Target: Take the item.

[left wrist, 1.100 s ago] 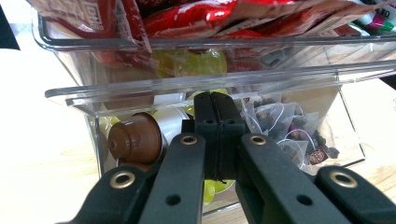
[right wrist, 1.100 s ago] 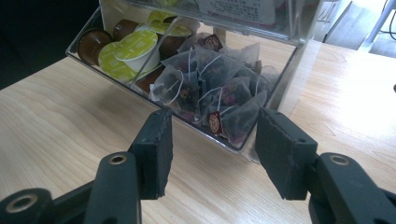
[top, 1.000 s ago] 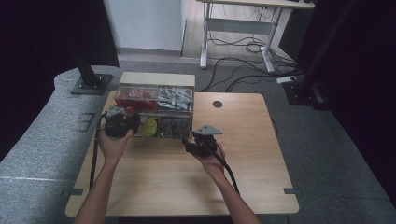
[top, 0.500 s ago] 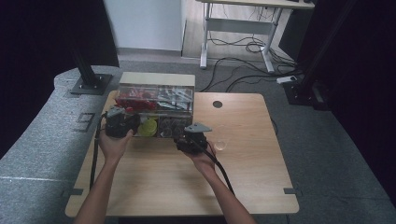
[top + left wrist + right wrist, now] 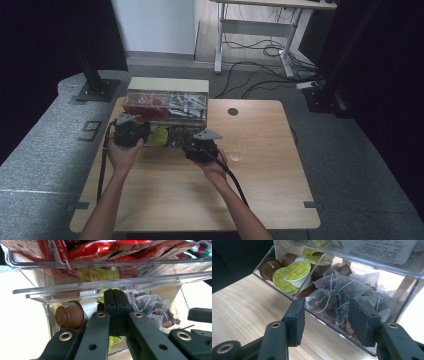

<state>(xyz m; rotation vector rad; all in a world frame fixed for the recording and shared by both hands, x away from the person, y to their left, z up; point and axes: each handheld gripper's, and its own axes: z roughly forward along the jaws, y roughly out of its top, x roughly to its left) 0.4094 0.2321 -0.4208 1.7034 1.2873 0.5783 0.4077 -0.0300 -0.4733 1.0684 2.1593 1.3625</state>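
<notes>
A clear plastic organizer (image 5: pixel 167 102) stands at the table's far left; its upper tier holds red packets (image 5: pixel 112 250). Its lower drawer (image 5: pixel 274 286) is tilted open, with green-lidded capsules (image 5: pixel 297 271), brown capsules (image 5: pixel 70 314) and mesh tea bags (image 5: pixel 337 290) inside. My left gripper (image 5: pixel 115 293) is shut, pads pressed together, tips just under the drawer's clear ledge; I see nothing between them. My right gripper (image 5: pixel 325 315) is open at the drawer's front wall, its jaws standing either side of the tea bag pile without touching it. From above, the left gripper (image 5: pixel 145 132) and right gripper (image 5: pixel 192 137) both face the drawer.
A small clear cup (image 5: pixel 236 154) sits on the wood table (image 5: pixel 260 200) to the right of my right hand. A round cable hole (image 5: pixel 233 111) lies near the far edge. Grey floor mats surround the table, and a desk with cables stands behind it.
My right gripper has moved left and a little forward, up to the tea bag side of the drawer. The left gripper has stayed at the drawer.
</notes>
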